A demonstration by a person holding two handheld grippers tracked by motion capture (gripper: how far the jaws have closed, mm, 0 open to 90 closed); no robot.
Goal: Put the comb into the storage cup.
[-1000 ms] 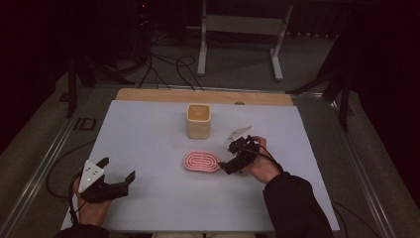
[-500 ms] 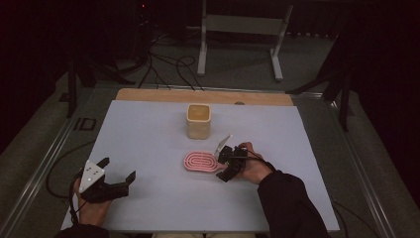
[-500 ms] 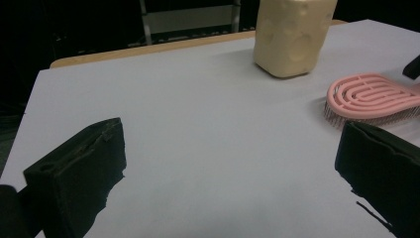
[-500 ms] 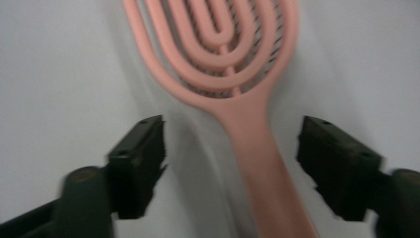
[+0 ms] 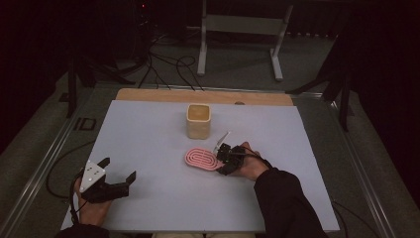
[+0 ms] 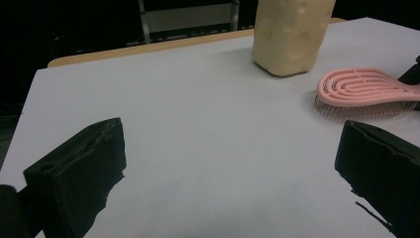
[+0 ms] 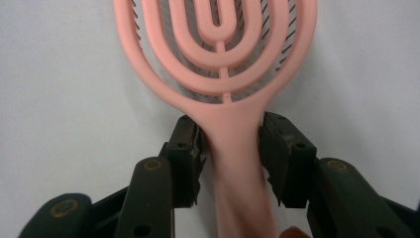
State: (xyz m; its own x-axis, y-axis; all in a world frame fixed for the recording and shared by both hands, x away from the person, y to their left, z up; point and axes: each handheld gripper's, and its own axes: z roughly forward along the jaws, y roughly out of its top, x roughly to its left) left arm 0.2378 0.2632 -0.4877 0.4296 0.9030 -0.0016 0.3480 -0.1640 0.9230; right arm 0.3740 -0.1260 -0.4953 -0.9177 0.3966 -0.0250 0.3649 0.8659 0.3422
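The counter (image 5: 148,144) is a pale sheet with a wooden strip along its far edge; its near edge is cut off at the bottom of the high view, and the dark floor around it is hard to read. Near the middle of the far half stands a cream cup (image 5: 198,120); in the left claw's own view its top is cut off by the frame.

Just nearer than the cup, a little toward the right edge, the pink brush (image 5: 203,159) lies flat on the counter, bristles down. Its handle points toward the right edge and is covered in the high view by the right claw (image 5: 224,159) and the hand behind it. In the right claw's view the handle (image 7: 236,148) runs between the two jaws, which have just been closing and now sit narrow against its sides; the left pad touches it, the right one looks touching too. The brush head is cut off at the top there.

The left claw (image 5: 117,171) rests near the near-left corner, jaws wide with nothing between them, well apart from the brush.
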